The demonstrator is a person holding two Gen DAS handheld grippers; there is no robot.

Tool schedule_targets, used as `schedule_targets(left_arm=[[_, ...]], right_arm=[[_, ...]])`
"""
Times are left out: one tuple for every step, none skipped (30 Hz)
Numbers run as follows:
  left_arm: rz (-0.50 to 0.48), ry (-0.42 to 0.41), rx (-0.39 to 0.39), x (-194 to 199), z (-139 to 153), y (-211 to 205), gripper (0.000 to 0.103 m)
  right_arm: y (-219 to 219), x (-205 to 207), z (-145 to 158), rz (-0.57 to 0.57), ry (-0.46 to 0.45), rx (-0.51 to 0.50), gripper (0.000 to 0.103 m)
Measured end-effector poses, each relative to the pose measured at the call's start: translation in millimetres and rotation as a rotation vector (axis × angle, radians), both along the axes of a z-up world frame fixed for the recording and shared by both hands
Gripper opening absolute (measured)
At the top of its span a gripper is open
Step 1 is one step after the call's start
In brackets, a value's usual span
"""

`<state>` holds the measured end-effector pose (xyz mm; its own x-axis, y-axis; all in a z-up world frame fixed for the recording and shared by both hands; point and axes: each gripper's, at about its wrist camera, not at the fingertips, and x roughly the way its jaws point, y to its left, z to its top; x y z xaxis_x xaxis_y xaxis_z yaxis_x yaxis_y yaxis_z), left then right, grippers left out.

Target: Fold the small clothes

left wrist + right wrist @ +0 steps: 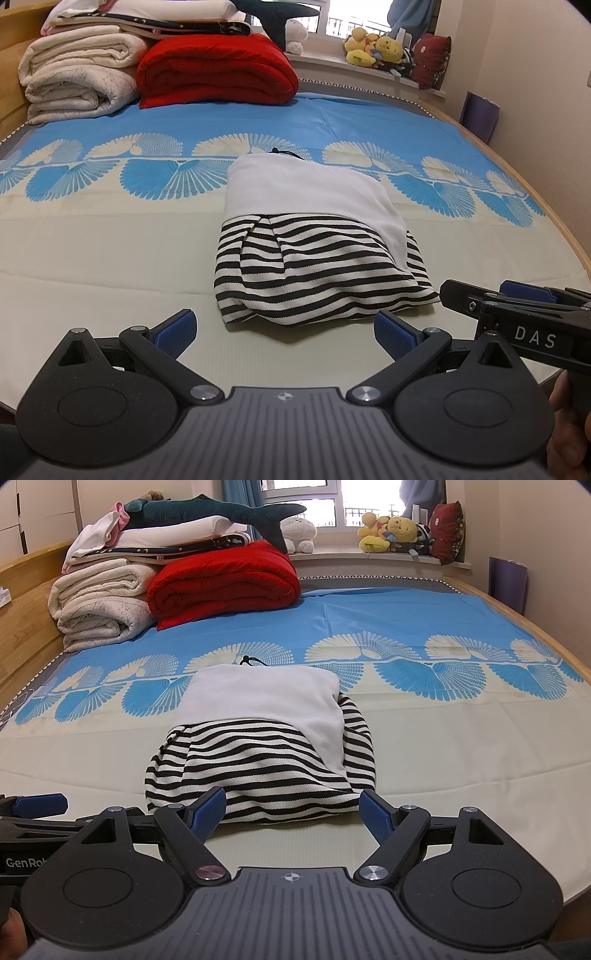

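Left gripper (285, 334): jaws spread wide with nothing between the blue pads; it hangs above bare cream mat, just short of the garment's near edge.
Right gripper (293, 812): jaws likewise released and wide; the two blue pads flank the garment's near hem, the left pad overlapping the stripes in the right wrist view, though no pad is seen pressing on the cloth.
Grippers together: side by side; in the left wrist view the right one enters from the right edge, with part of a hand (567, 424) below it.
Garment (314, 266): a small black-and-white striped piece, folded into a compact bundle, lying on the cream part of the bed mat directly ahead of both grippers.
White layer (266, 701): a plain white panel folded over the far half of the stripes; a thin dark cord (249, 661) peeks out at its far edge.
Bed mat (92, 251): cream near the grippers, then a band of blue fan shapes, then plain blue beyond.
Far left corner: a rolled red quilt (225, 583) beside stacked cream blankets (99, 605), with a dark plush shark (221, 511) on top.
Windowsill: yellow plush toys (391, 530) and a dark red cushion (448, 531).
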<state>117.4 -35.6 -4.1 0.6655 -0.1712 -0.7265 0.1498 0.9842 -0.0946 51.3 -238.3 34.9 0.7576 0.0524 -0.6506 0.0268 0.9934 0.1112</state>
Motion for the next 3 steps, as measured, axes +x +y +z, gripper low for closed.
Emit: schedule_targets(left_arm=[[-0.001, 0.002, -0.001, 0.3, -0.1, 0.6, 0.102], [-0.001, 0.003, 0.0, 0.9, -0.1, 1.0, 0.102], [0.0, 0.004, 0.001, 1.0, 0.0, 1.2, 0.102]], right_arm=[[0.0, 0.4, 0.3, 0.0, 0.0, 0.0, 0.08], [-0.1, -0.1, -0.4, 0.0, 0.0, -0.001, 0.08], [0.2, -0.9, -1.3, 0.0, 0.001, -0.001, 0.08]])
